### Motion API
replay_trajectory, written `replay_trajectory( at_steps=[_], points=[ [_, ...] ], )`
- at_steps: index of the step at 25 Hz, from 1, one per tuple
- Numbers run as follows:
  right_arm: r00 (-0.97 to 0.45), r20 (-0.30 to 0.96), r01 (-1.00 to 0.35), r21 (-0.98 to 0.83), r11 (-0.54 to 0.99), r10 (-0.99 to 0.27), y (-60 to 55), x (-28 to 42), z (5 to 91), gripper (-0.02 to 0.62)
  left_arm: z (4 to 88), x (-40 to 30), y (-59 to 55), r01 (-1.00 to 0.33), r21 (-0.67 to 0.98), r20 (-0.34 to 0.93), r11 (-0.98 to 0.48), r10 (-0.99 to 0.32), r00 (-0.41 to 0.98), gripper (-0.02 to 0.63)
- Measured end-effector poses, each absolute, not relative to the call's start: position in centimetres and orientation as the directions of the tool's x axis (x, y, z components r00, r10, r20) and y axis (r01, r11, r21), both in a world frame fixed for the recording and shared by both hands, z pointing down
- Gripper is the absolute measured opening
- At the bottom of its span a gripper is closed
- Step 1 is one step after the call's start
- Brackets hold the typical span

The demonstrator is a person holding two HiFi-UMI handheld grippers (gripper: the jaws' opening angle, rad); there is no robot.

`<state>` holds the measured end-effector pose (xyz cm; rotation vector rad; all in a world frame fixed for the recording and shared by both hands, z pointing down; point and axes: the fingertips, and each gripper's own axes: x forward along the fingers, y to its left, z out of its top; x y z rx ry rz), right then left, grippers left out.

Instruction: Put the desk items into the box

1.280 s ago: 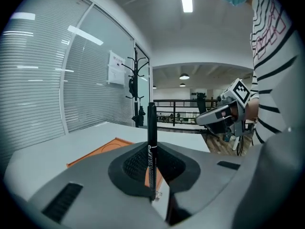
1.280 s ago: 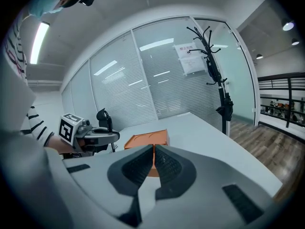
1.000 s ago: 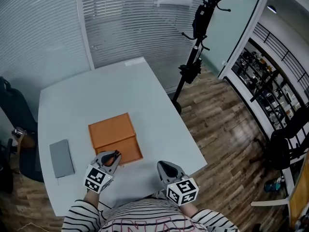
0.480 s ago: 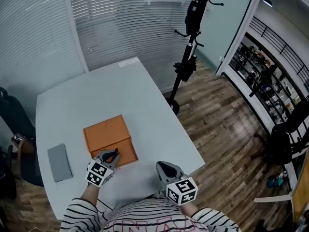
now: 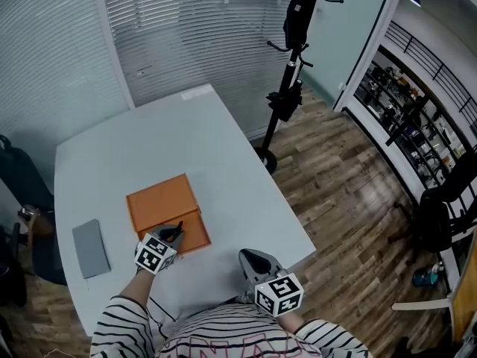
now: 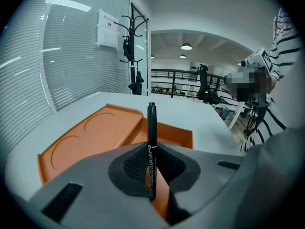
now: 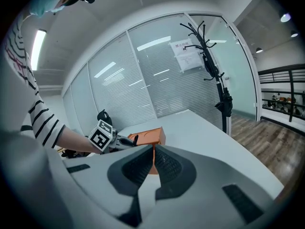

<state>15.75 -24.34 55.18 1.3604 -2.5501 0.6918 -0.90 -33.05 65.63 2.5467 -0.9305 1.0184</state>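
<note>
The left hand-held gripper (image 6: pixel 151 162) is clamped on a slim black pen (image 6: pixel 151 137). White print runs along the pen's barrel. In the left gripper view it stands between the ribbed pads and points to 12 o'clock, its end reaching past the jaws above the orange box (image 6: pixel 97 130).

The box lies open on the pale bench (image 5: pixel 175 136), at about 7 o'clock from the bench's middle. Its flat lid half carries two shallow round recesses. The deeper tray half is nearer the person, and the left hand-held gripper hovers over that tray.

A grey pad (image 5: pixel 91 247) lies flat at 9 o'clock from the box, apart from it.

The right hand-held gripper (image 7: pixel 153 159) sits at 5 o'clock from the box, near the bench's front edge, with its jaws together and nothing between them.
</note>
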Motion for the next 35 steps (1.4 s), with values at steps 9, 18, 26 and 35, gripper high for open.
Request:
replay_trajectory(
  at_steps=[9,18,26,35],
  points=[
    [-0.587,0.366,-0.808,-0.318,0.496,-0.722,-23.8,15.5,55.5,0.028,67.6,0.0,-33.8,-0.624,0.007,0.754,-0.781,-0.407,0.517,0.043],
    [-0.587,0.367,-0.808,-0.320,0.495,-0.721,-23.7,16.2,55.7,0.028,69.5,0.0,-35.0,-0.654,-0.003,0.817,-0.756,-0.379,0.435,0.044],
    [-0.586,0.373,-0.809,-0.322,0.492,-0.719,-23.8,17.1,55.9,0.028,71.2,0.4,-35.8,-0.662,-0.019,0.860,-0.749,-0.350,0.371,0.043],
    [-0.581,0.380,-0.813,-0.320,0.487,-0.720,-24.0,18.5,56.1,0.028,71.9,0.1,-36.1,-0.674,-0.054,0.891,-0.736,-0.341,0.301,0.043]
  ],
)
